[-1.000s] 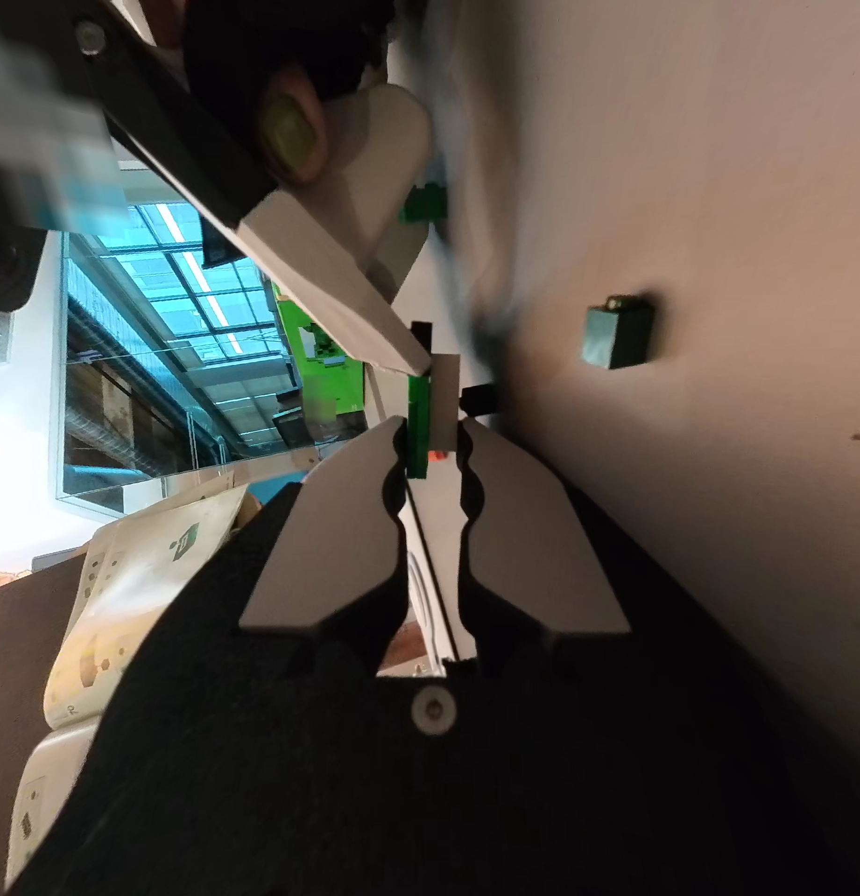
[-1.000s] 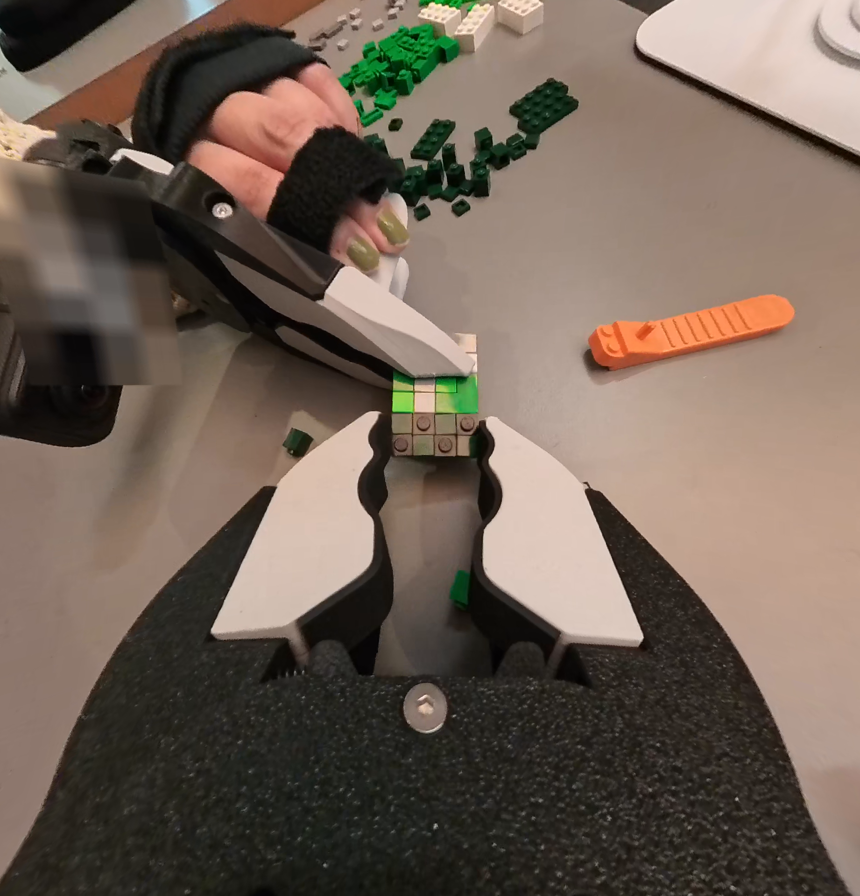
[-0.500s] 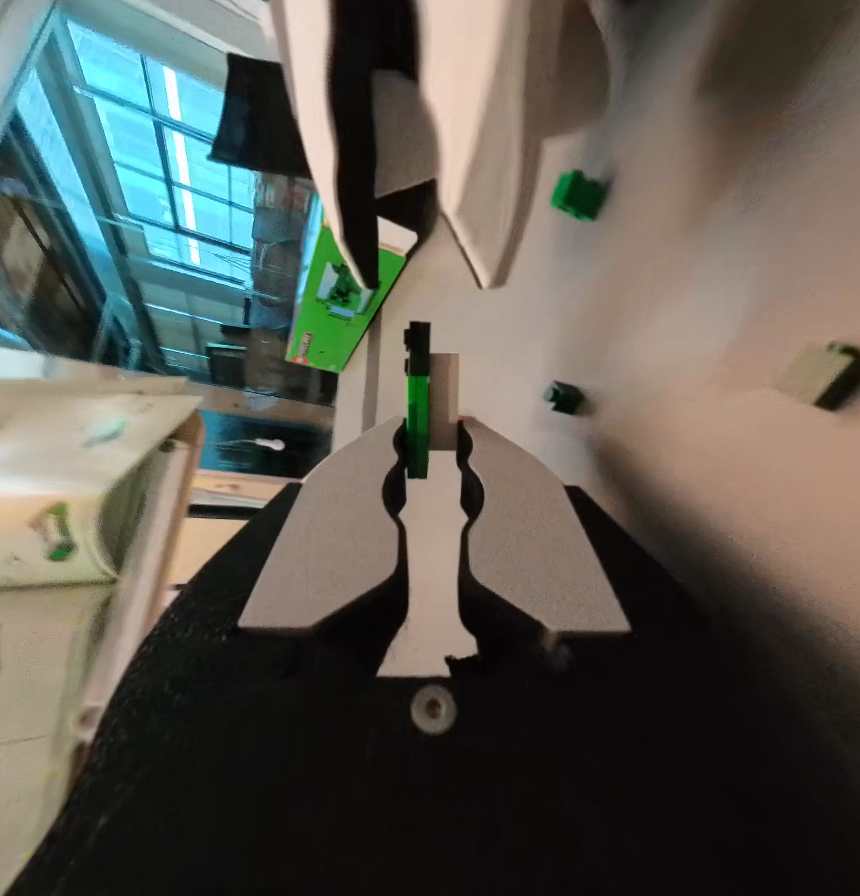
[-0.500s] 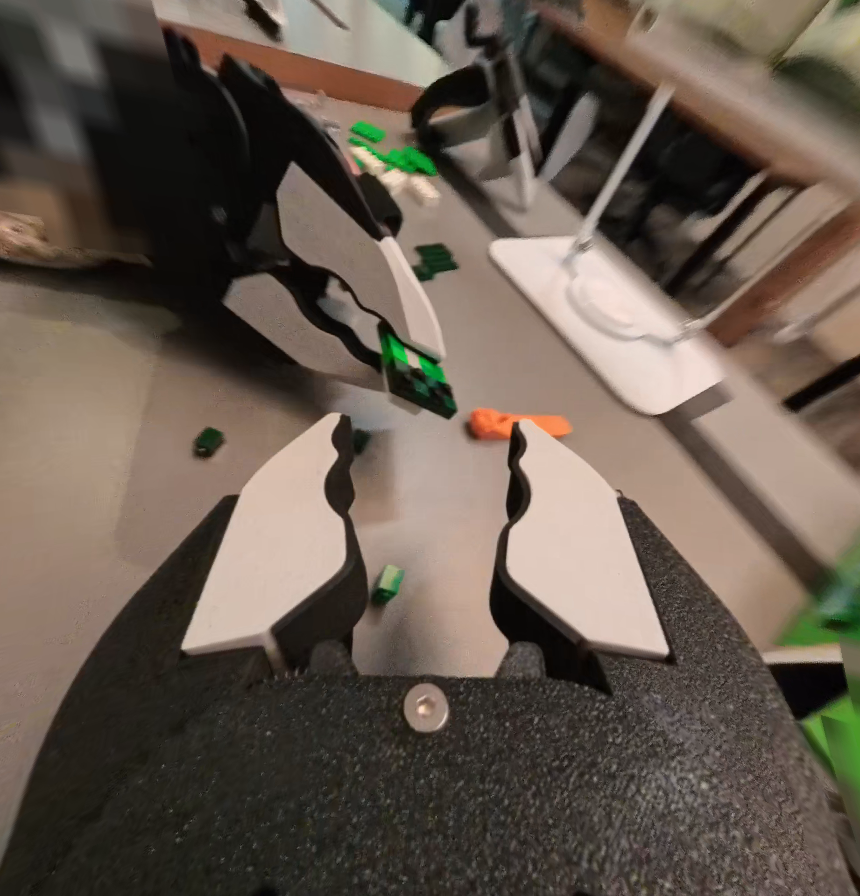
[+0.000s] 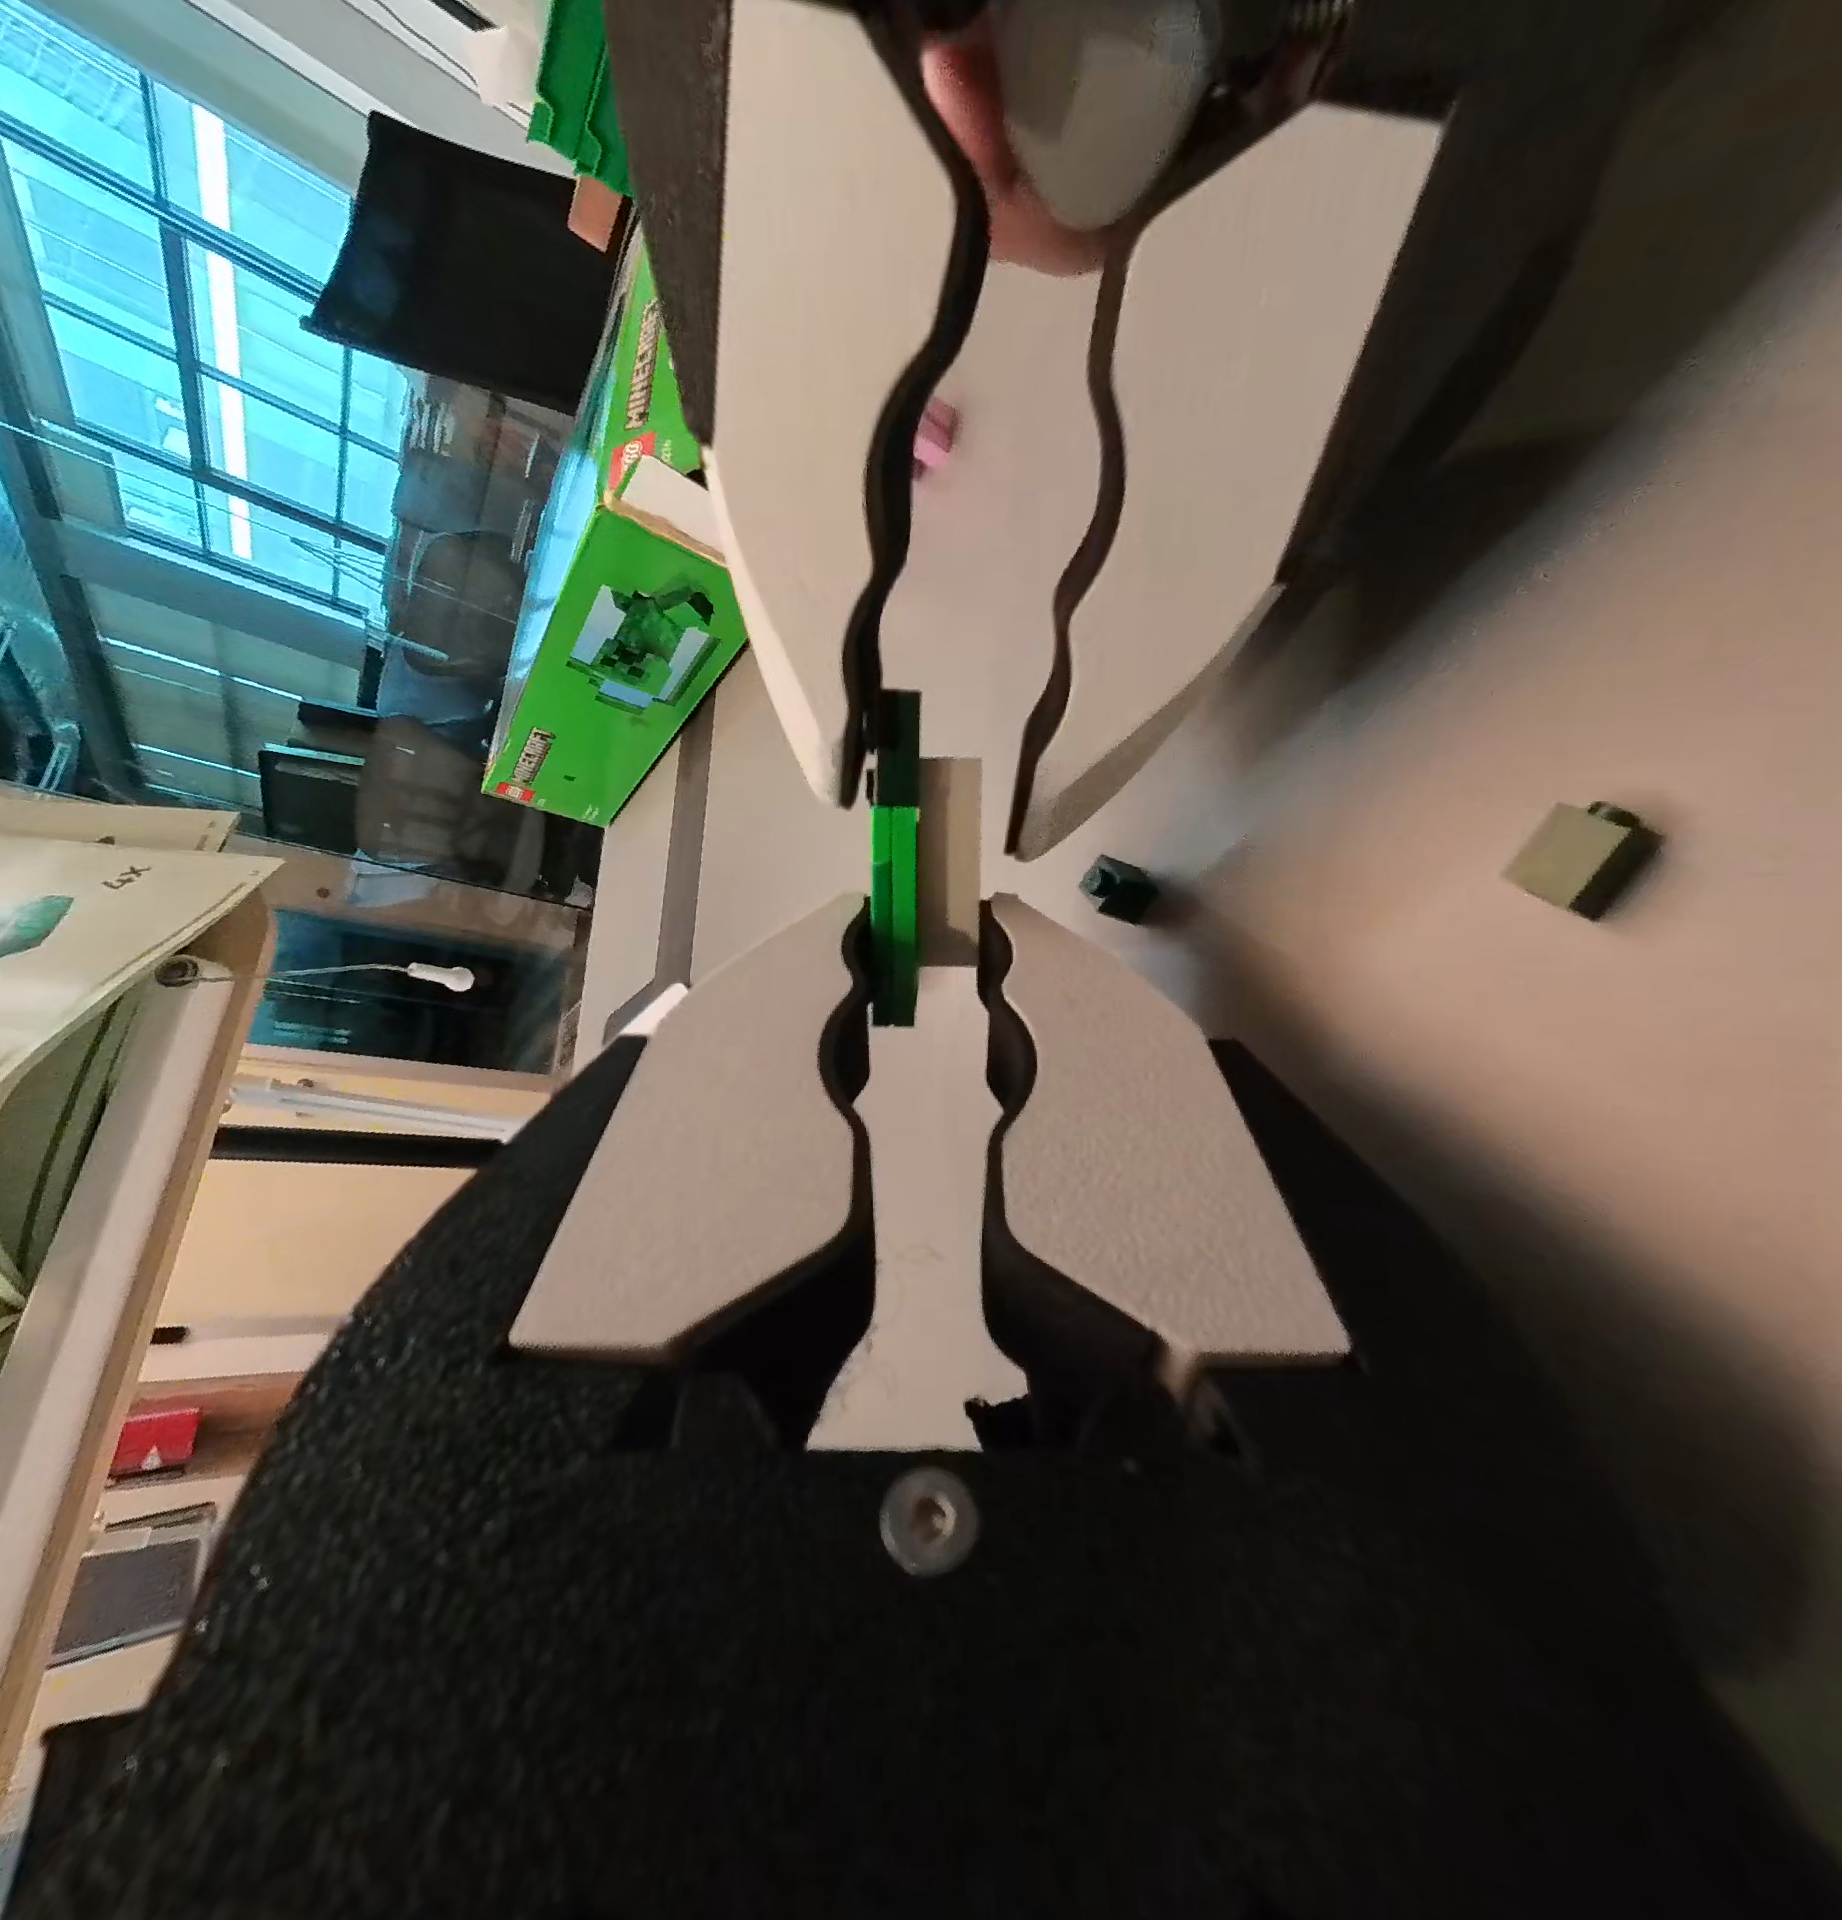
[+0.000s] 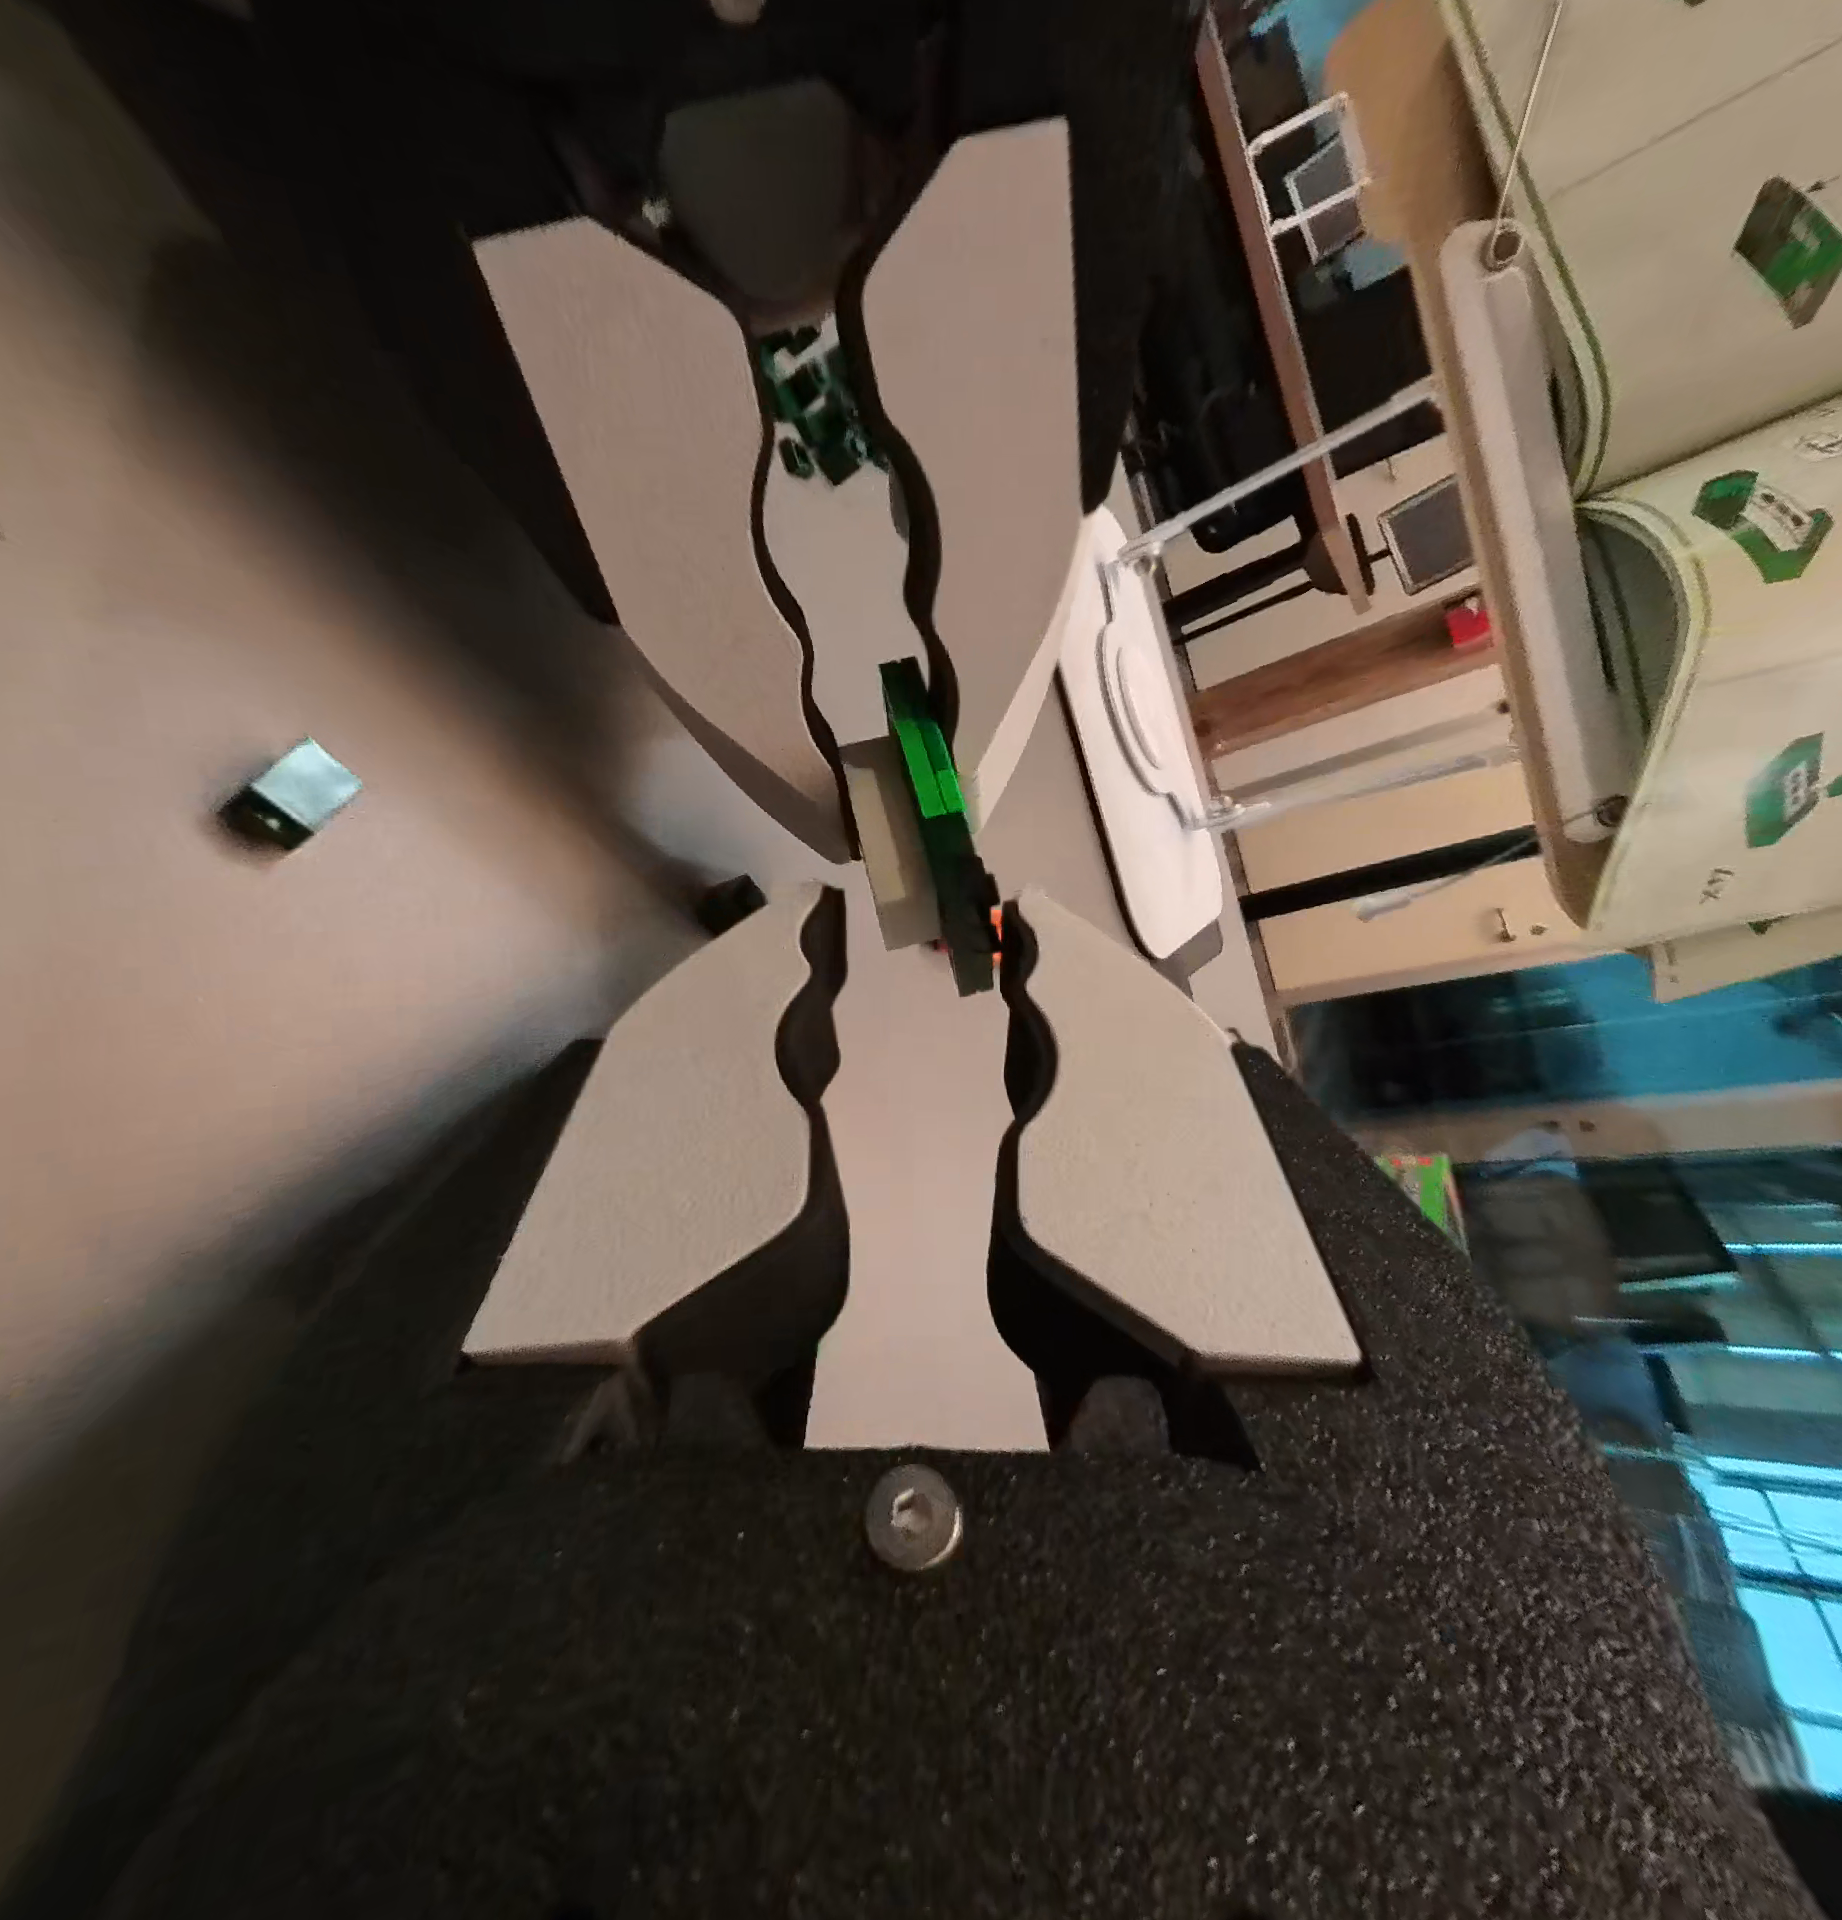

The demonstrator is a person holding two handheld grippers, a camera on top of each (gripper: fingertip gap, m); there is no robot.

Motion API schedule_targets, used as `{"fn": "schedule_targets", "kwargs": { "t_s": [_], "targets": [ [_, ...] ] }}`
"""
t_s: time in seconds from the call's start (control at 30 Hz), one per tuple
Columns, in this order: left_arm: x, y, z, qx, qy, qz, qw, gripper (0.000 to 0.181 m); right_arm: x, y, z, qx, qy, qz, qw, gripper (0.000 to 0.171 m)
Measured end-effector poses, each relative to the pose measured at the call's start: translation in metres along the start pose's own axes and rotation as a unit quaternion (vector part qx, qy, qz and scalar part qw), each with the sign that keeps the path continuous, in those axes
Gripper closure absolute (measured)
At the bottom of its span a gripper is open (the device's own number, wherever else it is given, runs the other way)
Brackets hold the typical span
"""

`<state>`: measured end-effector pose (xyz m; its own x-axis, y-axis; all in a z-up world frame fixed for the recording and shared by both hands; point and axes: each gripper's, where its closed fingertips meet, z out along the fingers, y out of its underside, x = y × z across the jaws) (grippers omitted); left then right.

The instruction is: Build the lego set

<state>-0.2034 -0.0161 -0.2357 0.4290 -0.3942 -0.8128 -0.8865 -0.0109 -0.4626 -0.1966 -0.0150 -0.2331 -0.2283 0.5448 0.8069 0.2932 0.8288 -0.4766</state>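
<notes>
The small lego build (image 5: 922, 883), bright green plates on a grey block with a dark green end, is held on edge above the table. My left gripper (image 5: 922, 914) is shut on its near end. My right gripper (image 5: 927, 810) comes in from the opposite side and straddles the far end, with one finger touching the dark green studs and a thin gap at the other. In the right wrist view the right gripper (image 6: 922, 914) is open around the build (image 6: 922, 821), and the left gripper (image 6: 901, 790) clamps it from above.
On the grey table lie a dark green brick (image 5: 1114, 888) and an olive brick (image 5: 1582, 857), which also shows in the right wrist view (image 6: 293, 800). A green lego box (image 5: 626, 644), an instruction booklet (image 6: 1727, 520) and a white lamp base (image 6: 1145, 748) stand around.
The build was lifted off the table in my left gripper and turned on edge. My right gripper let go, opened, swung round to face it and now straddles its far end.
</notes>
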Motion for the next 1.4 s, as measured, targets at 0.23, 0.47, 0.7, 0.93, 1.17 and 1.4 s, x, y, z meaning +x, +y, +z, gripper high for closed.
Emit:
{"fn": "schedule_targets", "kwargs": {
  "t_s": [0.23,0.47,0.7,0.93,1.17,1.4],
  "targets": [
    [0.007,0.001,0.001,-0.004,0.012,0.028,1.000,0.164,-0.006,0.002,0.001,0.002,-0.016,-0.025,1.000,0.151],
    [0.010,0.001,0.001,-0.004,0.018,0.034,0.999,0.164,-0.010,0.003,0.000,0.001,-0.036,-0.031,0.999,0.152],
    [0.005,0.004,0.002,-0.016,0.001,0.041,0.999,0.164,-0.007,0.001,0.002,0.013,-0.021,0.027,0.999,0.135],
    [0.002,0.005,0.002,-0.018,-0.007,0.041,0.999,0.164,-0.008,0.006,0.002,0.009,-0.034,0.050,0.998,0.139],
    [0.008,0.007,0.004,-0.024,0.008,0.055,0.998,0.164,-0.010,0.012,0.004,-0.008,-0.032,0.014,0.999,0.153],
    [0.008,0.009,0.004,-0.025,0.012,0.043,0.999,0.164,-0.012,0.001,0.000,0.036,-0.037,0.023,0.998,0.142]
  ]
}}
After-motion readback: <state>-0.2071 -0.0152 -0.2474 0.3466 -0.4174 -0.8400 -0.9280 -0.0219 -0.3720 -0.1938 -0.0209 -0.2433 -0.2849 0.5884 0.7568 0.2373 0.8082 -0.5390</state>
